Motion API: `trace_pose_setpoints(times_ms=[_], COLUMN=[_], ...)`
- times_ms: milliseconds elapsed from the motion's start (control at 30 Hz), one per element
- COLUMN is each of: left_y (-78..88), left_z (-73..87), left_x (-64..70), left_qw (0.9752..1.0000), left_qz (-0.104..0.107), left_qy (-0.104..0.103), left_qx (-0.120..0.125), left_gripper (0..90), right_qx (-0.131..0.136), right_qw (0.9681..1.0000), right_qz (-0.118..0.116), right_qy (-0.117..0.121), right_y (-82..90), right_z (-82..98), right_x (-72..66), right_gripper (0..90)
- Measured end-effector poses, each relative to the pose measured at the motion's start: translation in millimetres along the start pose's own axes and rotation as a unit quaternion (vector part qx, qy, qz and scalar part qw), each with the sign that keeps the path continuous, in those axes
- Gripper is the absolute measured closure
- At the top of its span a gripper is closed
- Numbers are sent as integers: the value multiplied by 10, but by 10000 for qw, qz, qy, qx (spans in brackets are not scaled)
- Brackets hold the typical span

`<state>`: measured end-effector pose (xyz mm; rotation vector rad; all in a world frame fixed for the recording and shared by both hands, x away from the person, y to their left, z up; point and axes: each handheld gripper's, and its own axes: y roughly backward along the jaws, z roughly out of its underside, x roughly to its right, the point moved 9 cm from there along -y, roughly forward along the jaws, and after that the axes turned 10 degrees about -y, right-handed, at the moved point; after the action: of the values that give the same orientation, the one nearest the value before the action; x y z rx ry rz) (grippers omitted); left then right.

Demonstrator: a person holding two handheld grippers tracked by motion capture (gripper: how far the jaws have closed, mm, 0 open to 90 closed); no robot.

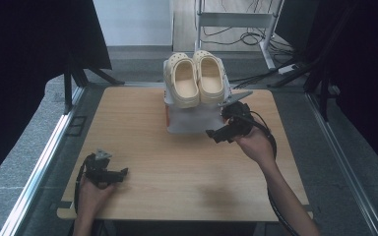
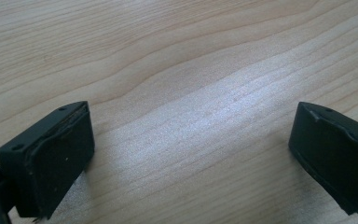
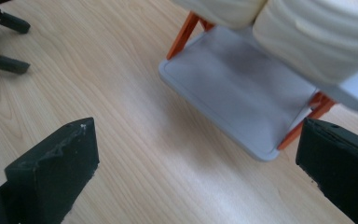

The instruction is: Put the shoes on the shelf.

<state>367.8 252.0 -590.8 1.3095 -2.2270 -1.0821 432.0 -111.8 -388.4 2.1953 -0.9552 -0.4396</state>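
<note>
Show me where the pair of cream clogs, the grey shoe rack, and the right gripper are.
cream clogs (image 1: 197,78), high view, on the inner edge of the right-hand clog.
grey shoe rack (image 3: 242,95), right gripper view, on its bare lower shelf.
right gripper (image 1: 215,136), high view, between its open jaw tips.

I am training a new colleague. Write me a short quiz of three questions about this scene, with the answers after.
1. True or false: the pair of cream clogs sits on the top shelf of the small rack.
2. Which gripper is closer to the rack? A) left gripper B) right gripper
3. Fill in: the lower shelf of the rack is ____ (loaded / bare).

Key
1. True.
2. B; it hangs beside the rack's right front corner, its fingers apart and holding nothing. The left gripper rests low over the wooden table near the front left edge, also open.
3. Bare.
</note>
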Motion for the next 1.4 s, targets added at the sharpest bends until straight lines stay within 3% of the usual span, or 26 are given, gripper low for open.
trace_pose_setpoints(times_ms=[667,1100,1400], left_y=[2,1,1], left_z=[1,-2,-2], left_x=[9,11,11], left_qw=[10000,10000,10000], left_qz=[-14,-18,-18], left_qy=[38,49,50], left_qx=[-13,0,0], left_gripper=[2,2,2], right_qx=[128,206,94], right_qw=[9998,9996,9993], right_qz=[-145,-94,-181], right_qy=[-98,-149,-301], right_y=[48,-150,-386], right_z=[772,1269,1590], right_x=[8,-21,-81], right_gripper=[0,0,0])
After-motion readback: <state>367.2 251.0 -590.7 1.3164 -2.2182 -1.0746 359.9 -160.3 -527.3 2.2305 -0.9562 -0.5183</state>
